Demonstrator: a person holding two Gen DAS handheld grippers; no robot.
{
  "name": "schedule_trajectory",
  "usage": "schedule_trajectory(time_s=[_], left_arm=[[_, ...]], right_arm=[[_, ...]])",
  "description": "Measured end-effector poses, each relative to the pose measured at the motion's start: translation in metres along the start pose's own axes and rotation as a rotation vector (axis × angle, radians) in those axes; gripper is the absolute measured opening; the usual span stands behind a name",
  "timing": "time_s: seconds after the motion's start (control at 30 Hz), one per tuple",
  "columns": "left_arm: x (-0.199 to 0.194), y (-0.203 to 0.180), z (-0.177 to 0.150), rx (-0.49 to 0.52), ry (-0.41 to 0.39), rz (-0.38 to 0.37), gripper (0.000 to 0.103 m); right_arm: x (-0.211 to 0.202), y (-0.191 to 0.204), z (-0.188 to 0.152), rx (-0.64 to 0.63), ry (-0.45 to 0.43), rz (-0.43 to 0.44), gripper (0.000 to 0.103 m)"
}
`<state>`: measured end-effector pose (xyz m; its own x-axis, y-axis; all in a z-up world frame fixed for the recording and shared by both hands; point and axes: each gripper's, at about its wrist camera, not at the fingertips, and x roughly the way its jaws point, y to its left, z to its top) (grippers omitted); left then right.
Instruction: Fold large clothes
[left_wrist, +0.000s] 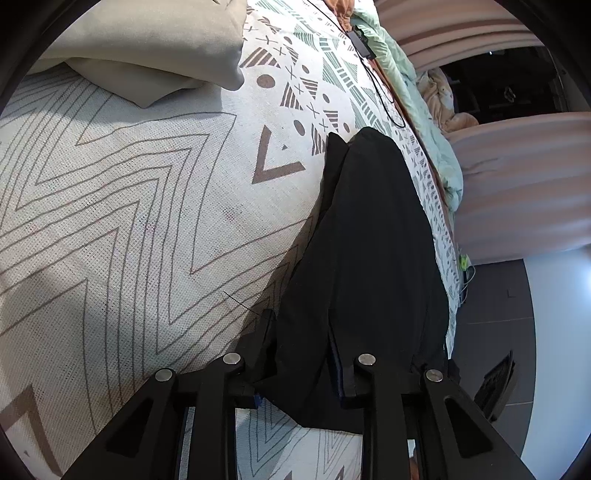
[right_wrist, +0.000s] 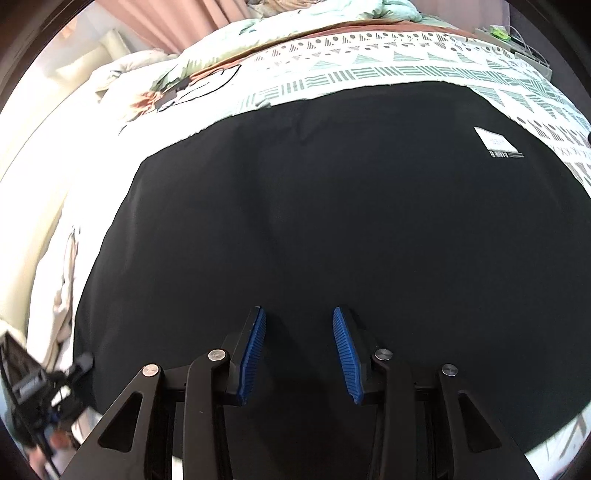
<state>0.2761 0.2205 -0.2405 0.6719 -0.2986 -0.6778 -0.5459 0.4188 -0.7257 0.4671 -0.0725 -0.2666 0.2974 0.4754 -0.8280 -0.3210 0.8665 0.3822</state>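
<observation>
Folding a large black fabric garment (right_wrist: 332, 229) on a bed with a patterned woven cover (left_wrist: 129, 221).
Left claw (left_wrist: 301, 354) is pinching a raised garment fold, apparently to carry it over; right claw (right_wrist: 299, 347), jaws apart and empty, is hovering above the flat-lying cloth.

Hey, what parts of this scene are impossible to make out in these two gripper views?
- Left hand-held gripper: black garment drapes between its fingers, hiding the pads.
- White label on the garment, right view: print too small.
- Garment type: fabric runs past the bottom edge of the right view.
</observation>
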Motion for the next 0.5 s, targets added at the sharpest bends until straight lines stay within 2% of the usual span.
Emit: schedule_trajectory(time_s=[0.27,0.37,0.5], left_arm=[[0.003,-0.003,0.001,-0.015,-0.011,0.025,0.027],[0.002,-0.004,0.001,-0.021,-0.018,0.033,0.025],[-0.005,-0.01,0.0,-0.017,-0.027,0.031,0.019]], right_arm=[[0.019,-0.002,0.025,-0.005,-0.025,-0.007,0.035],[0.021,-0.006,0.028,0.002,-0.024,-0.004,0.031],[0.017,-0.005,0.022,0.004,-0.012,0.01,0.03]])
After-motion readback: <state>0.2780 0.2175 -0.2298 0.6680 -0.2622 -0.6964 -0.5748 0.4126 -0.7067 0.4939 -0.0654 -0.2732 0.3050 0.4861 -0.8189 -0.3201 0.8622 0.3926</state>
